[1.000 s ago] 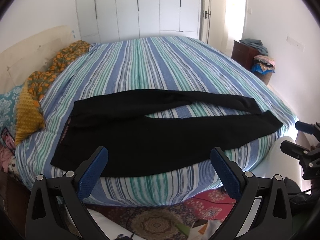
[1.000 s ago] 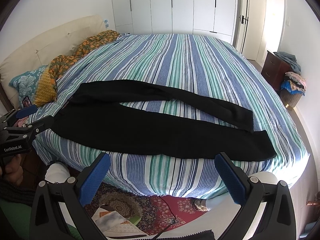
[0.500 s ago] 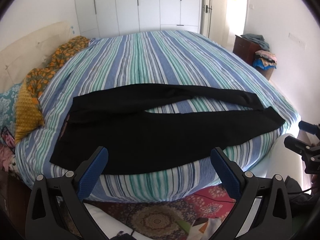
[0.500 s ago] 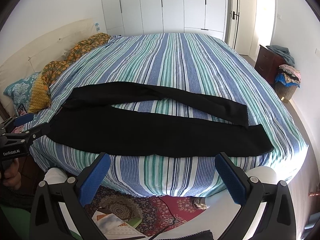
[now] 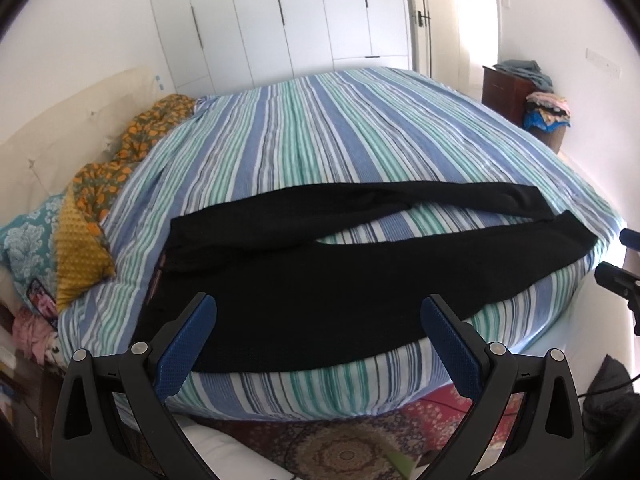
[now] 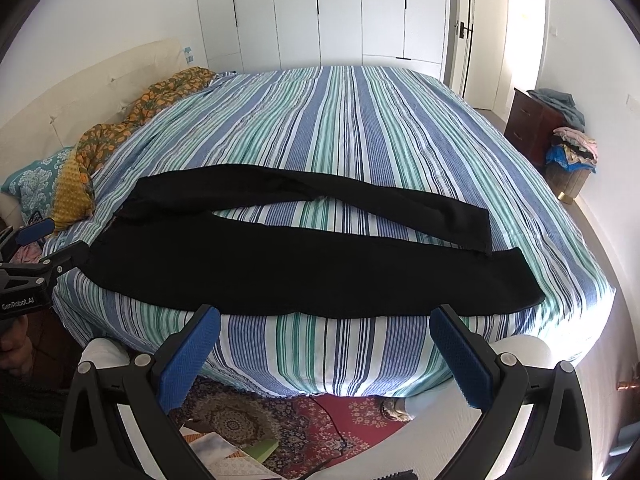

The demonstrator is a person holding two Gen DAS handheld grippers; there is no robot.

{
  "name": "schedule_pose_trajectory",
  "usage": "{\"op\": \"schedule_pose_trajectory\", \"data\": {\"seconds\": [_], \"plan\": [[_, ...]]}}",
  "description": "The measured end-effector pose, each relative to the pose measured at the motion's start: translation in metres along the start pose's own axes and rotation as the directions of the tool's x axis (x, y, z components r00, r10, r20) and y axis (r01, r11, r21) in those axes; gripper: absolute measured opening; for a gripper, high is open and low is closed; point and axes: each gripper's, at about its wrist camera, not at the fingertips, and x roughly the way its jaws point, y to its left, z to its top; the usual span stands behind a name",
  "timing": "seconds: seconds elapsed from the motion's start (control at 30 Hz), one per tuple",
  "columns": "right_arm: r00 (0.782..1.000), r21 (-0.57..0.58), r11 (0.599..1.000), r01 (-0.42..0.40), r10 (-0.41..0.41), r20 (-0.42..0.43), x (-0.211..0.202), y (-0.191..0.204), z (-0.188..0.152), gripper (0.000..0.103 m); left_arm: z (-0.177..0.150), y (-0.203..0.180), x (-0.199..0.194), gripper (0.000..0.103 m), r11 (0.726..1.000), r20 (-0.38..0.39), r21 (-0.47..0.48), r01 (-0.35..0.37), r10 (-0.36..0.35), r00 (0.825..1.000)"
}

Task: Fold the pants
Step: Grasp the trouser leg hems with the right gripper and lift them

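Lying flat on striped bed [image 6: 360, 120], black pants [image 6: 304, 268], legs splayed apart, left tool [image 5: 318, 320] and right tool [image 6: 325, 330] spread wide, empty.

Black pants [image 5: 320, 280] lie flat across the striped bed [image 5: 340, 136], 2 legs spread toward the right. Left tool [image 5: 318, 316] hangs wide open just short of the near edge, holding nothing.

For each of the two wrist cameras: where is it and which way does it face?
Left wrist: at the bed's near edge by the waistband, facing the black pants; open left gripper below.
Right wrist: further toward the cuffs, facing across the bed; open right gripper below.
Shared: pants, striped bedspread, wardrobe; each sees the other gripper.
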Motion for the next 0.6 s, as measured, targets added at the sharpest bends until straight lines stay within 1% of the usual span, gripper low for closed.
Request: {"op": "schedule_pose_trajectory", "data": {"seconds": [0.1,0.17,0.2,0.27,0.3,0.33,0.4,0.43,0.47,0.5,0.57,0.6], "plan": [[0.996,-0.010,0.999,-0.035,0.035,0.077,-0.001,-0.008,0.011,0.103,0.011,0.003,0.002,0.102,0.999,0.020,-0.037,0.031,-0.030,0.999],[0.985,-0.021,0.996,-0.088,0.090,0.147,0.003,-0.012,0.017,0.103,0.014,-0.002,0.006,0.102,0.998,0.015,-0.044,0.045,-0.045,0.999],[0.984,-0.029,0.993,-0.113,0.116,0.135,0.014,-0.016,0.019,0.103,0.014,-0.005,0.008,0.102,0.998,0.008,-0.040,0.047,-0.047,0.999],[0.991,-0.034,0.992,-0.118,0.120,0.063,0.048,-0.034,0.027,0.102,0.013,-0.010,0.011,0.102,0.998,-0.004,-0.030,0.050,-0.050,0.999],[0.995,-0.043,0.996,-0.084,0.086,0.054,0.063,-0.046,0.030,0.102,0.011,-0.012,0.013,0.102,0.998,-0.011,-0.025,0.052,-0.052,0.999],[0.998,-0.060,0.998,-0.023,0.026,0.048,0.078,-0.060,0.035,0.103,0.010,-0.012,0.015,0.102,0.998,-0.017,-0.021,0.051,-0.051,0.999],[0.998,-0.115,0.991,0.064,-0.061,0.029,0.111,-0.087,0.046,0.101,0.007,-0.011,0.021,0.102,0.999,-0.039,-0.024,0.045,-0.046,0.998],[0.996,-0.146,0.985,0.089,-0.088,0.012,0.128,-0.099,0.049,0.098,0.006,-0.011,0.025,0.102,0.998,-0.055,-0.031,0.045,-0.047,0.997],[0.995,-0.173,0.980,0.099,-0.102,-0.013,0.145,-0.108,0.053,0.090,0.005,-0.011,0.029,0.102,0.998,-0.071,-0.040,0.049,-0.051,0.996],[0.994,-0.192,0.977,0.090,-0.101,-0.045,0.162,-0.115,0.056,0.079,0.005,-0.011,0.033,0.102,0.997,-0.085,-0.049,0.053,-0.057,0.995],[0.993,-0.220,0.974,0.051,-0.073,-0.089,0.192,-0.118,0.060,0.072,0.006,-0.011,0.039,0.102,0.997,-0.103,-0.056,0.059,-0.065,0.993],[0.993,-0.233,0.972,0.040,-0.064,-0.095,0.204,-0.116,0.061,0.072,0.008,-0.012,0.042,0.102,0.997,-0.106,-0.054,0.057,-0.062,0.992]]}}
